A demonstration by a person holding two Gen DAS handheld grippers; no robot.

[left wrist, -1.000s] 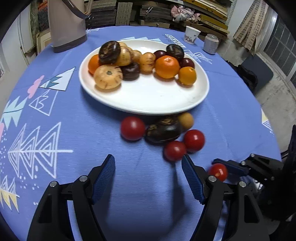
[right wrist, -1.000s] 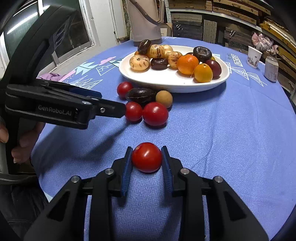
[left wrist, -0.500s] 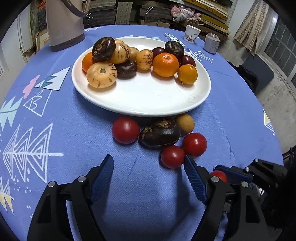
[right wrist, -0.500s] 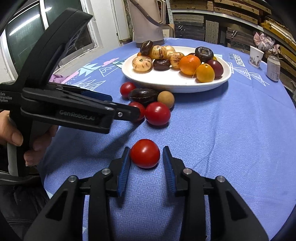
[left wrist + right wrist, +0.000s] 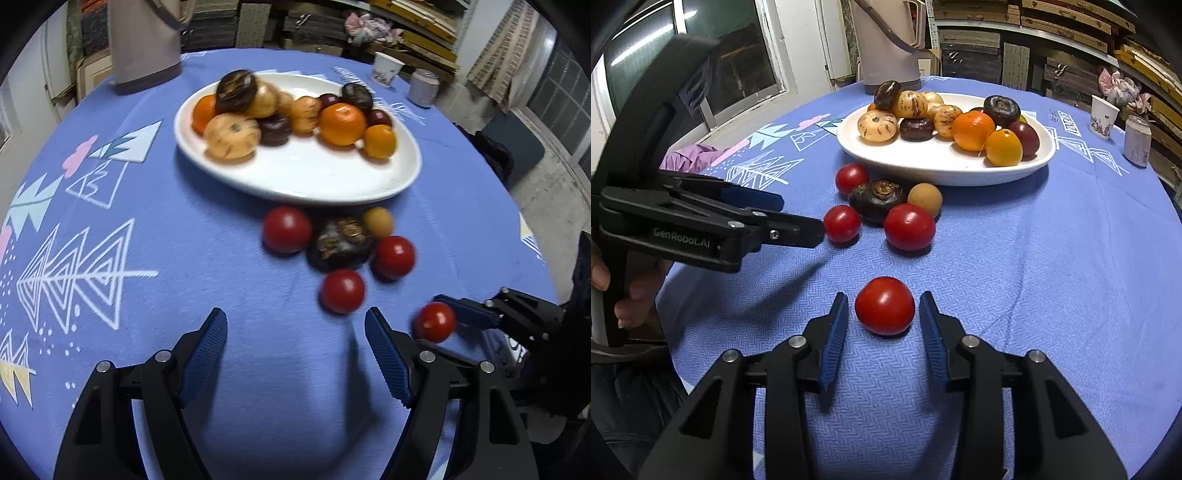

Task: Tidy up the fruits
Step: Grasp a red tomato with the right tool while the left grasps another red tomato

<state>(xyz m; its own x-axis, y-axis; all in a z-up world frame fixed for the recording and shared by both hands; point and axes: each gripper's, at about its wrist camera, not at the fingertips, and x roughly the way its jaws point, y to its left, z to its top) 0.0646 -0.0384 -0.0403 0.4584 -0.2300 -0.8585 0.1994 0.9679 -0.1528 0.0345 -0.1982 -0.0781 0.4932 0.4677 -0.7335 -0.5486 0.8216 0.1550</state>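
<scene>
A white plate (image 5: 945,168) (image 5: 306,177) holds several oranges, dark and speckled fruits. In front of it on the blue cloth lie a dark fruit (image 5: 877,199), a small tan fruit (image 5: 925,199) and three red tomatoes (image 5: 909,227). A fourth red tomato (image 5: 885,305) (image 5: 434,322) rests on the cloth between my right gripper's (image 5: 882,325) open fingers, touching neither. My left gripper (image 5: 295,350) is open and empty, just short of the nearest tomato (image 5: 342,291); it also shows in the right wrist view (image 5: 798,218).
A tall beige jug (image 5: 886,40) stands behind the plate. A paper cup (image 5: 1103,116) and a small jar (image 5: 1137,140) sit at the far right of the round table. The table edge is close below both grippers.
My right gripper has opened, releasing the tomato onto the cloth. My left gripper has swung leftward, the loose fruits now lying to its right.
</scene>
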